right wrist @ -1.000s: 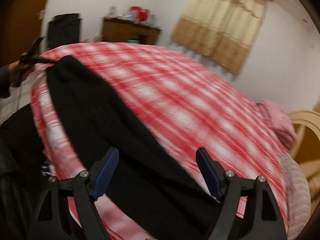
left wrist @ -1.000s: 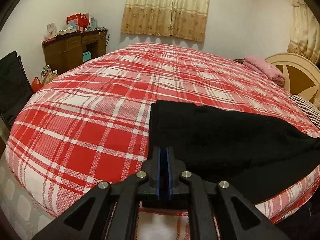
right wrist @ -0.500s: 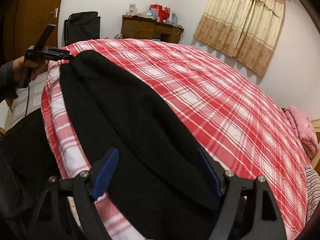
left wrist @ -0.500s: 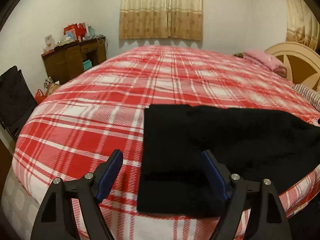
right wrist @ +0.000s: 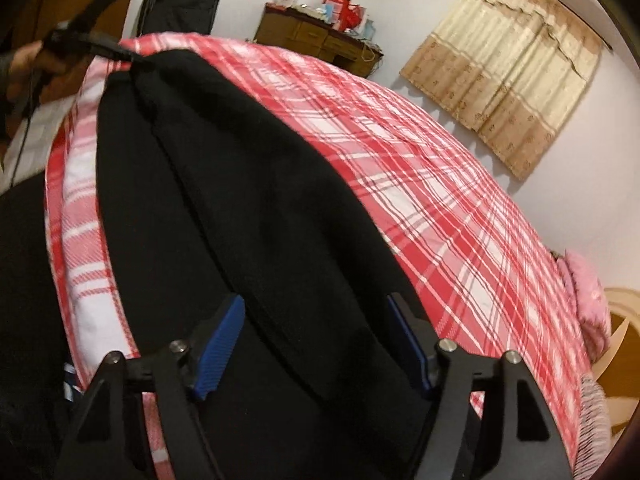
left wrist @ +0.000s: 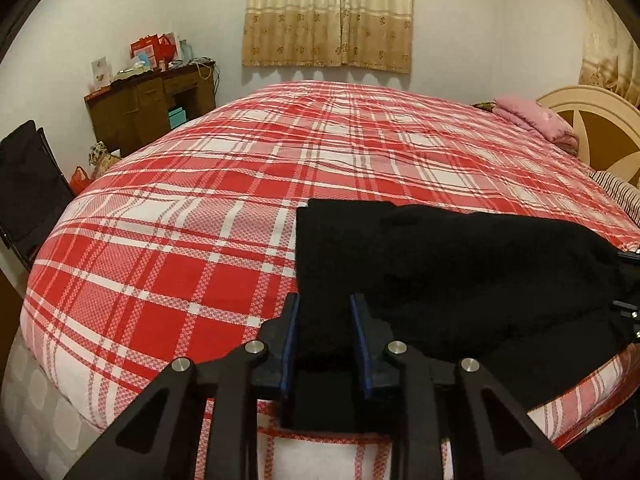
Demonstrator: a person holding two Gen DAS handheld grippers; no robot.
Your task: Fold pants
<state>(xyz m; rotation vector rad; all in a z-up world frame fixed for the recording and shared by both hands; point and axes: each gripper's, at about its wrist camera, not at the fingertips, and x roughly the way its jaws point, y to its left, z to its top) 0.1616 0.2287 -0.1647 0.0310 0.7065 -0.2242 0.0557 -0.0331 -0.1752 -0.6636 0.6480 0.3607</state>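
- left gripper (left wrist: pixel 325 312) — jaws narrow and closing, black fabric between the blue pads (left wrist: pixel 289 336); pad contact with the cloth hard to make out, the fabric is all dark there
- in the right wrist view the left gripper (right wrist: pixel 134 57) shows small at the far end of the pants, tip at the cloth; a hand (right wrist: pixel 24 60) on its handle, blurred and cut off by the frame edge
- right gripper (right wrist: pixel 316 328) — jaws wide, closing, spread over the near end of the pants; pads (right wrist: pixel 222 344) apart from each other, fabric lies between and below them, no clear pinch
- right gripper (left wrist: pixel 630 304) in the left wrist view only as a black bit at the right edge, mostly cut off
- pants (left wrist: pixel 460 272) black, laid flat on the bed near its front edge; long axis runs along that edge, from one gripper to the other
- pants (right wrist: pixel 240 208) look doubled lengthwise, a seam or fold line running down the length; waist versus hem end cannot tell — no detail in the black
- bed (left wrist: pixel 180 240) with red and white plaid cover; near edge of the pants hidden behind gripper bodies in both views
- pink folded cloth (left wrist: pixel 536 120) by the headboard (left wrist: pixel 600 120), wooden desk (left wrist: pixel 148 108) and curtains (left wrist: pixel 328 16) beyond
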